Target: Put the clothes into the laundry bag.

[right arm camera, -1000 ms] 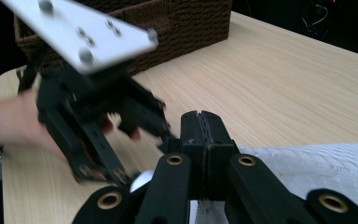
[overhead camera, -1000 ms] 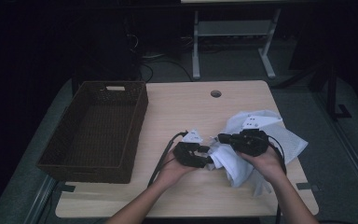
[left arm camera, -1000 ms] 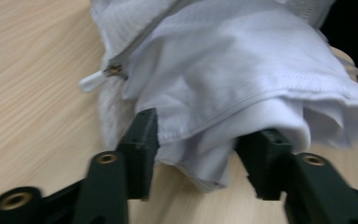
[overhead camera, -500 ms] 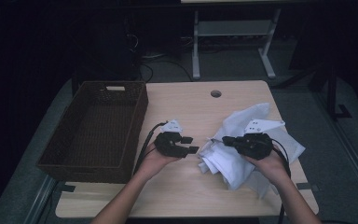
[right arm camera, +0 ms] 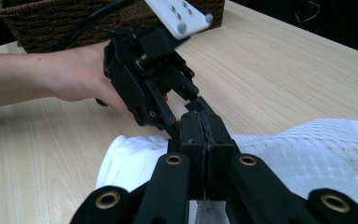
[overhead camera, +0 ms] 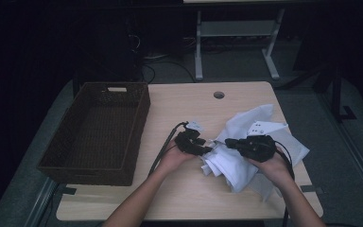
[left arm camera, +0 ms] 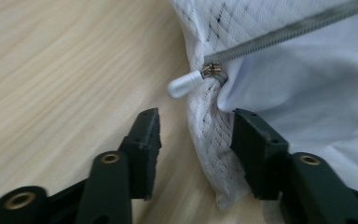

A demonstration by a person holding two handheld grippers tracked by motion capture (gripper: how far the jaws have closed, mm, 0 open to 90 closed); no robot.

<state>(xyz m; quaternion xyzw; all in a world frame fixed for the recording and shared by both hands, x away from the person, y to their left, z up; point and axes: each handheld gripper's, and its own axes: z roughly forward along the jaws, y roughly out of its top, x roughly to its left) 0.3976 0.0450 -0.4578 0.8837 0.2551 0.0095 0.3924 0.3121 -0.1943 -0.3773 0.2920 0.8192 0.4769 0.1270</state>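
A crumpled white garment point(overhead camera: 257, 130) lies on the right half of the table. In the left gripper view its mesh edge point(left arm camera: 205, 140) hangs between my open jaws, with a grey zipper point(left arm camera: 279, 39) and a white zipper pull point(left arm camera: 186, 86) just beyond them. My left gripper point(overhead camera: 207, 149) is at the garment's left edge. My right gripper point(overhead camera: 229, 142) rests on top of the garment and points left toward the other gripper. In the right gripper view my right gripper point(right arm camera: 205, 130) is shut, pads together, with no cloth visible between them and the garment point(right arm camera: 307, 154) beneath.
A dark woven basket point(overhead camera: 137, 123) stands on the left side of the wooden table point(overhead camera: 179, 104). A round cable hole point(overhead camera: 219, 94) sits near the far edge. The left gripper's cable point(overhead camera: 163, 146) trails toward the basket. Dark floor and a desk frame lie beyond.
The left gripper drew away to the left of the garment, then came back right to its edge with its jaws open around the mesh. The right gripper hardly moved.
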